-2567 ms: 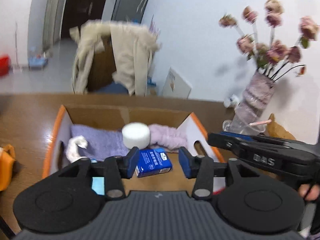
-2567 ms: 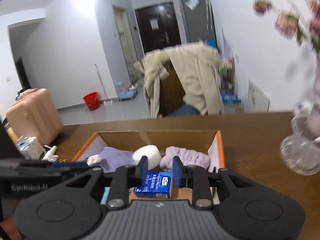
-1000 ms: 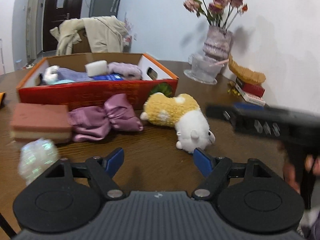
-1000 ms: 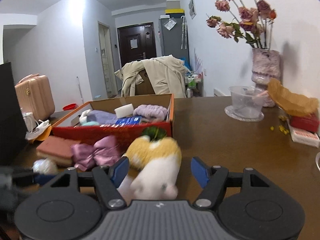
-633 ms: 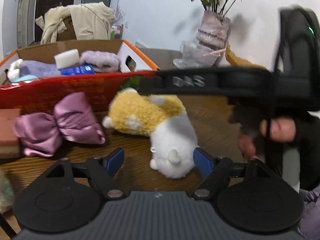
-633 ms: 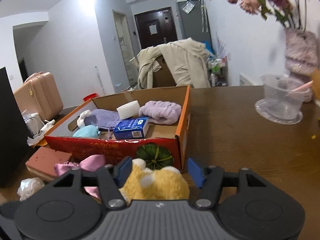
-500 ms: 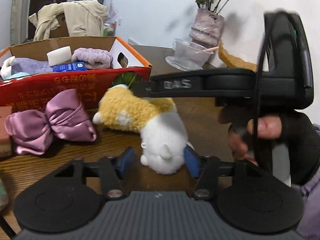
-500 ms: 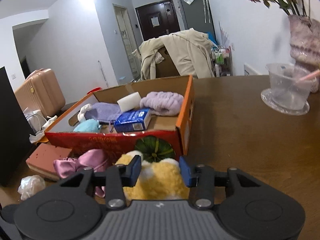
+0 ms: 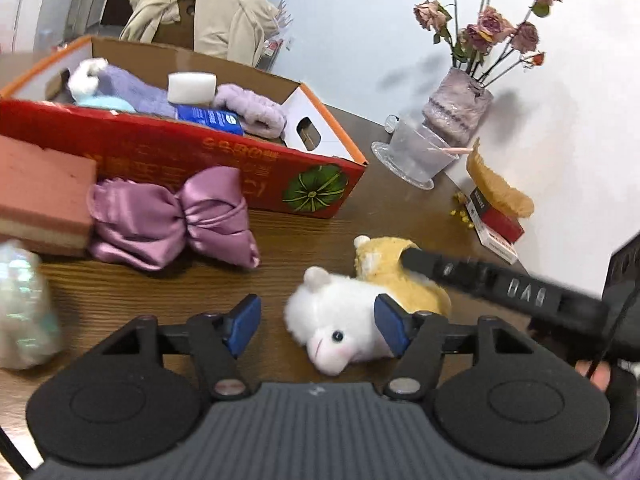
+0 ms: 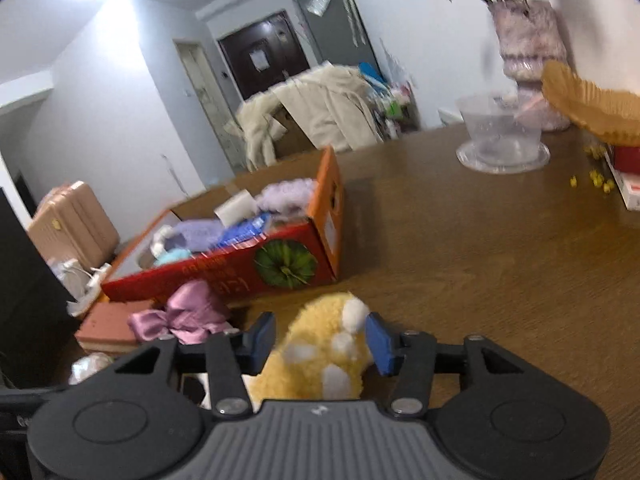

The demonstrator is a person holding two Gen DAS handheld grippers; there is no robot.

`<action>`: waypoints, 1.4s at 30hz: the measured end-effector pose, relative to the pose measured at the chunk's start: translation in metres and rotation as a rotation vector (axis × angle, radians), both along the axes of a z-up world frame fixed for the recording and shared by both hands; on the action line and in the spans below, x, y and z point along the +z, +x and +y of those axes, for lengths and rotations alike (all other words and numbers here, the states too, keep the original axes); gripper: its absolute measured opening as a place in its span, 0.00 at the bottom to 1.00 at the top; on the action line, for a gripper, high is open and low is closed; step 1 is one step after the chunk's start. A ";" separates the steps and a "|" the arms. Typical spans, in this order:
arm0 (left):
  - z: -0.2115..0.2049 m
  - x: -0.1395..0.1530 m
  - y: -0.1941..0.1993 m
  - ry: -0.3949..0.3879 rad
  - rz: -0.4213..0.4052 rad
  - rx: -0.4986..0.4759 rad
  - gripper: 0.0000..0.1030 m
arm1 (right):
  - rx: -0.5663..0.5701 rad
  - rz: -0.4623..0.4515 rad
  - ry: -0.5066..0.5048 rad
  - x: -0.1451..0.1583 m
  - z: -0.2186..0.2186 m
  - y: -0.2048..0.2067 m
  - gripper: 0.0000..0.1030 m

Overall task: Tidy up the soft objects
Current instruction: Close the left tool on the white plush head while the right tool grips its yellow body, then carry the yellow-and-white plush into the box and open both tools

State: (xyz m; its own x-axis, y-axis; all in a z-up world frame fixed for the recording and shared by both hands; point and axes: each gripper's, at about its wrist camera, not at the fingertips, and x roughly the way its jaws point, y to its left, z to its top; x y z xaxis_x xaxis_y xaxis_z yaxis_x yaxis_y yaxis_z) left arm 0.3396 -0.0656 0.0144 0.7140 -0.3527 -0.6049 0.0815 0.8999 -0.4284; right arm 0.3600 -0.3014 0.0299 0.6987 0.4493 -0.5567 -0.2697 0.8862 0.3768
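Now the plush toy [image 9: 348, 320] lies farther out on the counter [image 9: 280, 248], away from the red cardboard box [image 9: 180, 152] — half a second ago it sat right by the box's green picture. Both grippers squeezed in on it then, and both are opening their jaws again now. So the toy was dragged a bit and not lifted, and it seems it must be grabbed again before it can go in the box with the other soft things.

The left gripper [image 9: 318, 320] has the toy's white head between its blue pads. The head touches the right-hand pad, but there is a clear gap on the other side — so nothing is held.

The right gripper [image 10: 320, 340] has the toy's yellow back end [image 10: 316, 360] between its pads. The fluff sits close to both pads, but the jaws are letting go.

The pink satin bow [image 9: 172, 220] and the pink sponge [image 9: 40, 192] wait beside the box.
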 end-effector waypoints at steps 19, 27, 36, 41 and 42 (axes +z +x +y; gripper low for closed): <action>0.016 0.026 -0.053 -0.179 -0.014 -0.015 0.41 | -0.057 -0.028 0.170 0.016 0.001 -0.081 0.40; 0.052 0.101 0.028 -0.146 -0.136 0.051 0.41 | 0.020 -0.169 0.162 0.095 0.039 0.013 0.39; 0.087 0.042 0.146 -0.160 0.052 0.099 0.41 | 0.016 0.017 0.086 0.050 0.085 0.151 0.39; 0.087 0.017 0.159 -0.127 0.087 0.070 0.38 | 0.014 0.041 -0.052 0.027 0.109 0.159 0.41; 0.086 0.016 0.161 -0.118 0.089 0.067 0.37 | 0.015 0.031 -0.086 0.026 0.115 0.157 0.41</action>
